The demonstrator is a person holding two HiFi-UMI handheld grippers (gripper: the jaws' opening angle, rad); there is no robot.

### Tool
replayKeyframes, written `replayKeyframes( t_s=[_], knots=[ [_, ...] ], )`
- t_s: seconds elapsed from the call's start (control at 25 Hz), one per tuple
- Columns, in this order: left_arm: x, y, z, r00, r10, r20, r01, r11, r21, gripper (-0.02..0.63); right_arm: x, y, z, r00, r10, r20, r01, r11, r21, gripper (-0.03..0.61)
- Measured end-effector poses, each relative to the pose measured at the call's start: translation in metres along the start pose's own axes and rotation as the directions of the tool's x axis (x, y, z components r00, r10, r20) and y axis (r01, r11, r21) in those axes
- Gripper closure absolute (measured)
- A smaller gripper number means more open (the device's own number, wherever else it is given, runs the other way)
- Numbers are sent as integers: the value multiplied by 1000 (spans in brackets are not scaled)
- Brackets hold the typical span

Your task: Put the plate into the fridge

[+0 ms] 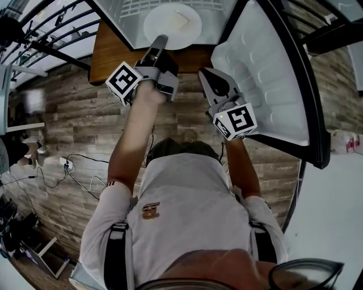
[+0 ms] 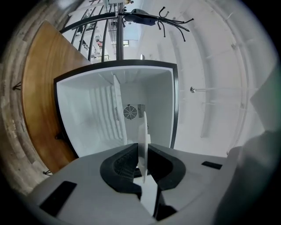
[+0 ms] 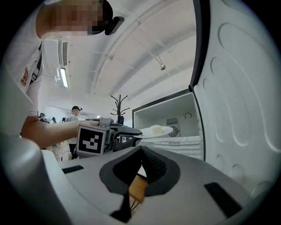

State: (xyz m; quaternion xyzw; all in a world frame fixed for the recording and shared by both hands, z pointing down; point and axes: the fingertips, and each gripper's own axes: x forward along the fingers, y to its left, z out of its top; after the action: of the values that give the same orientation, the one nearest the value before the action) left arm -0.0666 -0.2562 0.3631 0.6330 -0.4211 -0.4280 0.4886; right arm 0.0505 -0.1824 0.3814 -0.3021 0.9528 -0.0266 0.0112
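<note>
One white plate (image 1: 170, 25) carries one pale block (image 1: 179, 20). The left tongs (image 1: 160, 41) are clenched on the plate's near rim and hold it level at the mouth of the fridge (image 1: 227, 11), over the white shelf (image 3: 184, 141); whether it touches the shelf cannot be told. The right tongs (image 1: 209, 76) are closed on nothing and hang just beside the one open door (image 1: 266, 73), which swings out to the right.

There is one fridge, small and white inside, with one round fan grille (image 2: 130, 112) in its back wall. It stands on a brown wooden counter (image 1: 113, 51). Below is a floor (image 1: 74, 113) of wood-look planks with cables (image 1: 68, 167) lying on it. One coat rack (image 3: 118, 103) stands beyond, and one person in a cap (image 3: 74, 115) is far back in the white room.
</note>
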Motion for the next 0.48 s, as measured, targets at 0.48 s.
replayKeyframes(
  t_s=[0.48],
  knots=[
    [73,9,49,999,31,-43,-32,999,-24,568,62,-24,15,997,-79,-20,79,996,-32,546]
  ],
)
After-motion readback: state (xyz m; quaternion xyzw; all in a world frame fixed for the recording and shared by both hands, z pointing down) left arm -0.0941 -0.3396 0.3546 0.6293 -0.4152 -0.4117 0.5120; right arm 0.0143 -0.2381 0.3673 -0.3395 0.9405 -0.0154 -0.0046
